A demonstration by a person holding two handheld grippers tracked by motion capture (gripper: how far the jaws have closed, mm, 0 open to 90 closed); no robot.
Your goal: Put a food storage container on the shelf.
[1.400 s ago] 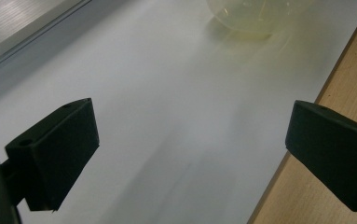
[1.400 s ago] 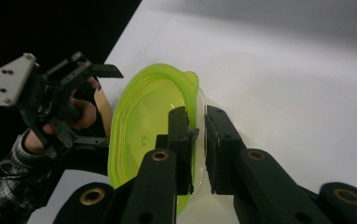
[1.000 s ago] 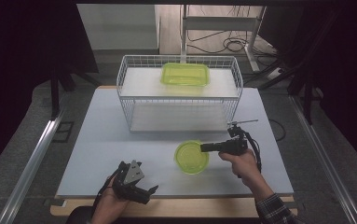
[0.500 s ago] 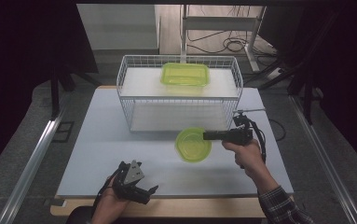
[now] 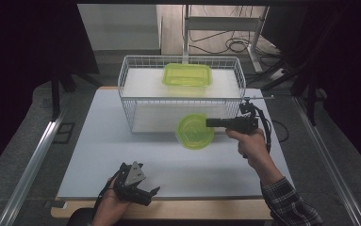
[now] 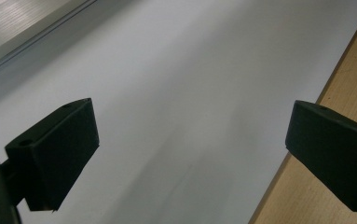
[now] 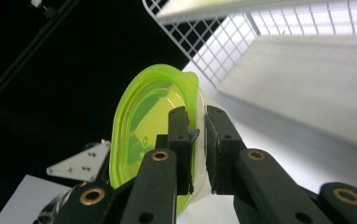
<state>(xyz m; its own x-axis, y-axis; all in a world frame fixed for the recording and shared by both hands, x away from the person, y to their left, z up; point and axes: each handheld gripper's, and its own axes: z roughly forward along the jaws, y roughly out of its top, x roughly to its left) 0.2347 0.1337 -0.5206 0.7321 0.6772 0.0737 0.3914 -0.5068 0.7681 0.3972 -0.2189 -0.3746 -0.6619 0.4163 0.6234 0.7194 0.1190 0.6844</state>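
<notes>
Right gripper (image 5: pixel 209 123) level, clamped on round green container (image 5: pixel 194 132) rim, lifted before wire basket (image 5: pixel 135 80); left gripper (image 5: pixel 152 194) resting, jaws wide, empty

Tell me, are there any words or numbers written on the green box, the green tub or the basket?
None to read: the green box in the wire basket, the green tub in the right gripper and the white table all look plain, with no label, brand or number showing.
</notes>
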